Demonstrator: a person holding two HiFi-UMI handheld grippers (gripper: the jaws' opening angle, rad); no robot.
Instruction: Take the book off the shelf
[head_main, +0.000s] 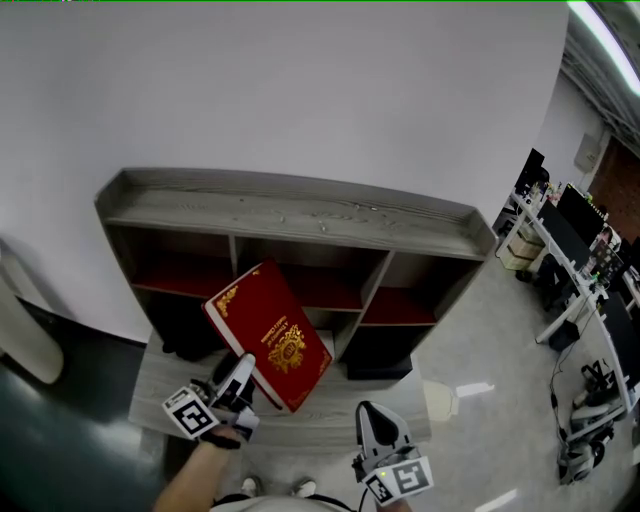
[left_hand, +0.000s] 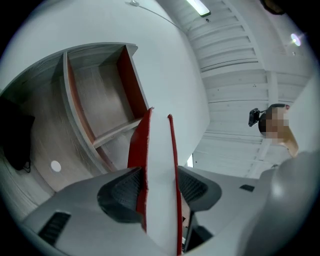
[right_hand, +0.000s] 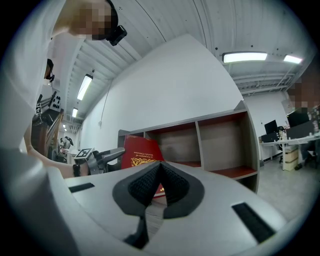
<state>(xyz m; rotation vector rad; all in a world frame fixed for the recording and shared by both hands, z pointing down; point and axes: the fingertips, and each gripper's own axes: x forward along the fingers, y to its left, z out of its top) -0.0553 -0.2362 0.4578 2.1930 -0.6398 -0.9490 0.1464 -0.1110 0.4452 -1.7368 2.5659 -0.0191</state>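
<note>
**Red book out of the shelf, clamped in my left claw**

A white wall (head_main: 300, 90) fills the upper half of the head view. Against it, across the middle of the frame, stands a grey wooden shelf (head_main: 300, 215) with red-lined compartments. Just below the shelf, at lower centre, lies a pale wooden platform (head_main: 330, 420).

The book (head_main: 268, 335) is red, with a gold crest and gold corner ornaments on its cover. It hangs at centre left, in front of the shelf's middle compartments and outside them, tilted so its top corner leans up and left.

My left claw (head_main: 243, 372) sits at lower left, directly under the book, and grips its lower edge. In the left gripper view both dark pads press on the red covers, and the white page edge rises between them.

My right claw (head_main: 370, 412), at lower centre right, is apart from the book. Its jaws are closed together on nothing.
</note>
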